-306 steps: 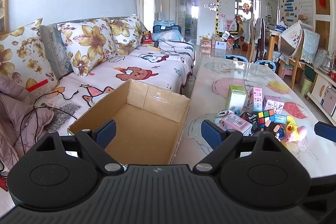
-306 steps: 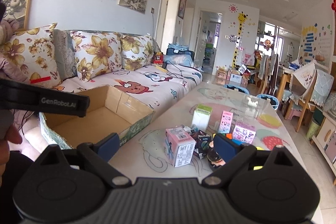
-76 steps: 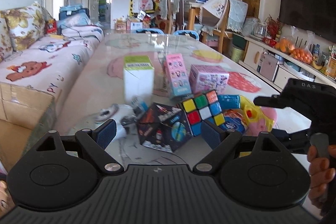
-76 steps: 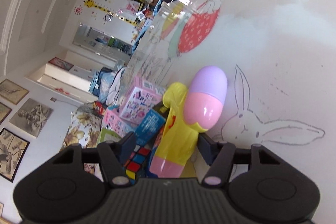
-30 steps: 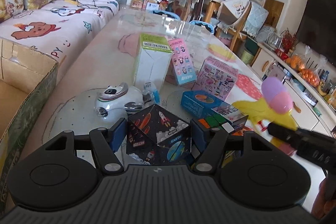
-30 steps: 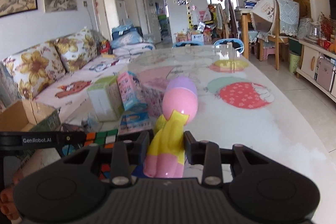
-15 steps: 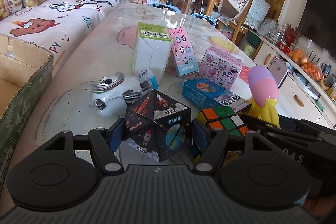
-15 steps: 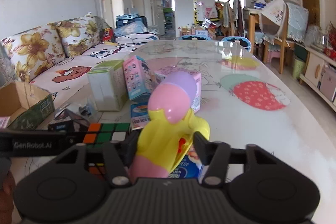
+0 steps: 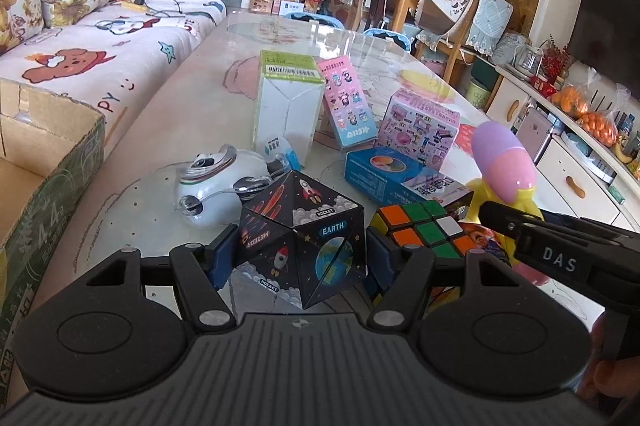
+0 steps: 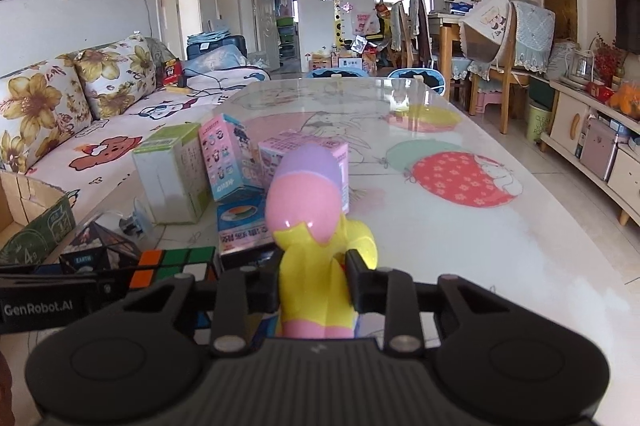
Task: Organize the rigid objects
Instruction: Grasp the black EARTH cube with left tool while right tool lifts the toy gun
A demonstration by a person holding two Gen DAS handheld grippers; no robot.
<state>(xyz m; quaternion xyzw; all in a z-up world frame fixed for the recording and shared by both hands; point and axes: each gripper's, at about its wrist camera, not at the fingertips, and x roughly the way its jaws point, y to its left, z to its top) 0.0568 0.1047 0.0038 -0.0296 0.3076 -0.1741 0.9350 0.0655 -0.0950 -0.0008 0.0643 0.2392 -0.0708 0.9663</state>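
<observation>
Left gripper (image 9: 298,254): your jaws closing on space cube (image 9: 302,244). Right gripper (image 10: 312,280): jaws pinching yellow toy (image 10: 312,226), ready for cardboard box (image 9: 48,162), frame left.

Boxes (image 9: 289,110) crowd the table's left, bare tabletop (image 10: 500,250) open at right, cardboard box (image 9: 48,162) flanking left.

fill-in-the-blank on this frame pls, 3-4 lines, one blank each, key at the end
1. The left gripper has a black cube printed with space pictures between its fingers; one face reads ROCKET, another reads ____.
2. The right gripper is shut on a toy with a ____ body and a pink and purple head.
3. The Rubik's cube lies to the ____ of the black cube in the left wrist view.
4. The open cardboard box sits toward the ____ side of the table.

Missing words: EARTH; yellow; right; sofa
</observation>
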